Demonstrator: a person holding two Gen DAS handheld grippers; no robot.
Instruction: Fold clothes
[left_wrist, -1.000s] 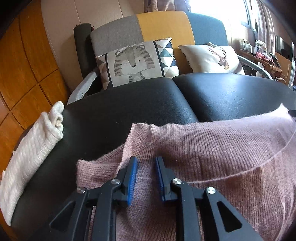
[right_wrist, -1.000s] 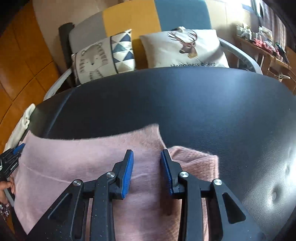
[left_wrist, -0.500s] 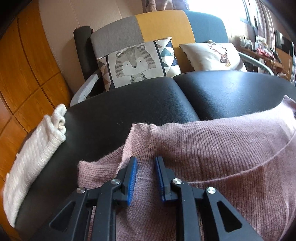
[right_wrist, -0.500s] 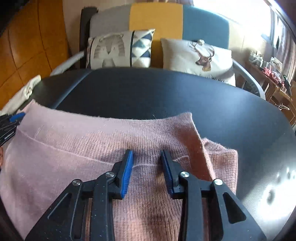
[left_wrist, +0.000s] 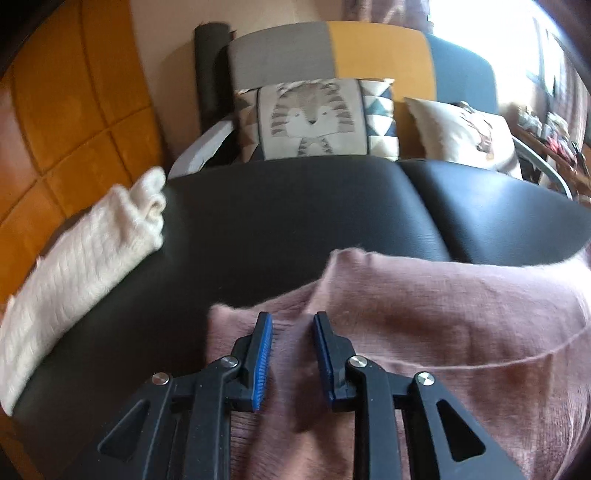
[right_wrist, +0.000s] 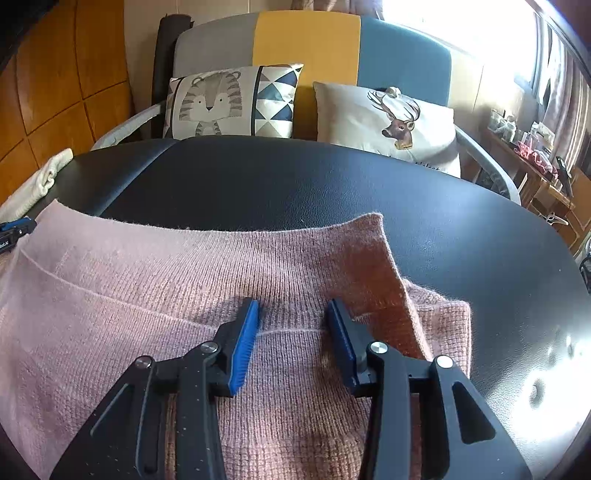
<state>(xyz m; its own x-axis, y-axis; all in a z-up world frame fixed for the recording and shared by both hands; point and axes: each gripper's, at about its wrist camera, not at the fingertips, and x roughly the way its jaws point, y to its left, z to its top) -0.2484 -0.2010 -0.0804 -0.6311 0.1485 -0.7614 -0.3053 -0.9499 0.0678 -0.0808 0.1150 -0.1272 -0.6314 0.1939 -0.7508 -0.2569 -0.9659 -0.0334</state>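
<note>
Right wrist view: the right gripper (right_wrist: 291, 314) is hovering over the pink sweater (right_wrist: 147, 295), its blue-padded jaws having just been opening and now standing moderately apart, with flat knit between them but nothing pinched. Outward from the jaws, a folded-over flap is ending at a raised corner (right_wrist: 376, 221), and a folded sleeve (right_wrist: 443, 325) is protruding toward the right edge of the black padded bench (right_wrist: 443, 221); beyond the bench's far edge a tiger cushion (right_wrist: 229, 101) and a deer cushion (right_wrist: 388, 118) are leaning on a sofa.

Left wrist view: the left gripper (left_wrist: 293, 319) is likewise releasing, its jaws having just been opening to a narrow gap above the sweater's (left_wrist: 443, 314) left-hand fold, gripping nothing. A cream knit garment (left_wrist: 74, 273) is lying along the bench's (left_wrist: 295, 214) left edge.

Likely risks: pad ridges are probably catching the fuzzy knit as the jaws are lifting away, which would be dragging the fresh fold open; the raised corner may be springing back.

Only the right view is showing the protruding sleeve and the left gripper's tip at the sweater's far side; only the left view is showing the cream garment's full length, though it is blurred.
</note>
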